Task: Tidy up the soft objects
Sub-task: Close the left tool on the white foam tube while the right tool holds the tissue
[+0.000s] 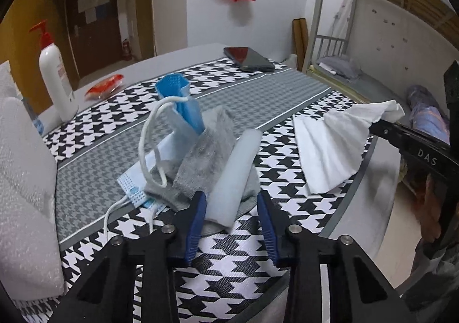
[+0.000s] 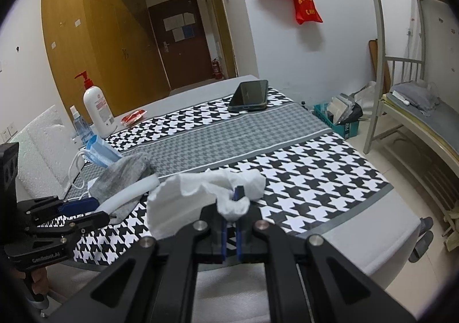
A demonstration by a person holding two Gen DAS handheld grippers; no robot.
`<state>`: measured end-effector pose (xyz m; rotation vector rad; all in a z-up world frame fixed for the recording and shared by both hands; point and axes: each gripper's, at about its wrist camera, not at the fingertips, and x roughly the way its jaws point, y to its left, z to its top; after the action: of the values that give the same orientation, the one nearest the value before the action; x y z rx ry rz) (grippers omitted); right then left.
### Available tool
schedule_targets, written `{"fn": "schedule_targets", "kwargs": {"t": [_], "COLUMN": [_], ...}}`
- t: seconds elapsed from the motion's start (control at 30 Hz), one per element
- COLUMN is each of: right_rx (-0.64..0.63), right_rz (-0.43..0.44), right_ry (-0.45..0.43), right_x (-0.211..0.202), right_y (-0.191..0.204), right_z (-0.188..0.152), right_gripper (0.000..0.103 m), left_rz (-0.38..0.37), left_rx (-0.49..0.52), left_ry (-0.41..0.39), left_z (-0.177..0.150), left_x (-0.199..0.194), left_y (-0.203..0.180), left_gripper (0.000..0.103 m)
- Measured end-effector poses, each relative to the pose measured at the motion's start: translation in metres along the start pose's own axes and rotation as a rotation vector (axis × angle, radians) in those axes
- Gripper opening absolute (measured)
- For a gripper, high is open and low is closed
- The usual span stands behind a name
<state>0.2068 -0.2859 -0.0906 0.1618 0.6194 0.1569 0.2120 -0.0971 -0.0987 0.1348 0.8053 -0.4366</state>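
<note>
A pile of soft things lies on the houndstooth table cloth (image 1: pixel 229 259): a grey sock (image 1: pixel 206 150), a pale foam strip (image 1: pixel 235 176) leaning across it, and blue face masks (image 1: pixel 183 104). My left gripper (image 1: pixel 231 199) is open, its blue fingertips on either side of the foam strip's near end. My right gripper (image 2: pixel 233 196) is shut on a white tissue (image 2: pixel 186 202) and holds it just above the cloth; in the left wrist view the tissue (image 1: pixel 330 145) hangs from its tip (image 1: pixel 375 123) at the right. The left gripper (image 2: pixel 83 211) shows at the left of the right wrist view.
A white pump bottle (image 1: pixel 54 76), a small spray bottle (image 2: pixel 79 125) and a red packet (image 1: pixel 104 86) stand at the far left. A black phone (image 1: pixel 248 59) lies at the far edge. Bubble wrap (image 1: pixel 23 179) is at the left. A bunk bed (image 2: pixel 416 110) stands to the right.
</note>
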Motion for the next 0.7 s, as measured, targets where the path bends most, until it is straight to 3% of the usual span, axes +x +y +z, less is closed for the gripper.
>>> {"fn": "schedule_targets", "kwargs": {"t": [0.2,0.3,0.43,0.7], "right_rx": [-0.005,-0.002,0.000,0.003], "right_rz": [0.006,0.007,0.005,0.009], "right_ry": [0.004,0.001,-0.001,-0.018], "right_x": [0.000,-0.001,-0.002,-0.008], "right_y": [0.003,0.002,0.003,0.005], "right_z": [-0.001,-0.002,-0.003,0.001], "right_gripper": [0.007,0.007,0.007,0.007], "left_rz": [0.019,0.043,0.032,0.022], "left_rx": [0.025,0.034,0.023,0.029], "left_ry": [0.015,0.023,0.021,-0.026], "left_z": [-0.002,-0.002,0.000,0.002], "left_x": [0.002,0.005,0.002,-0.016], "left_y": [-0.004,-0.004,0.000,-0.002], "left_gripper": [0.036,0.023,0.018,0.017]}}
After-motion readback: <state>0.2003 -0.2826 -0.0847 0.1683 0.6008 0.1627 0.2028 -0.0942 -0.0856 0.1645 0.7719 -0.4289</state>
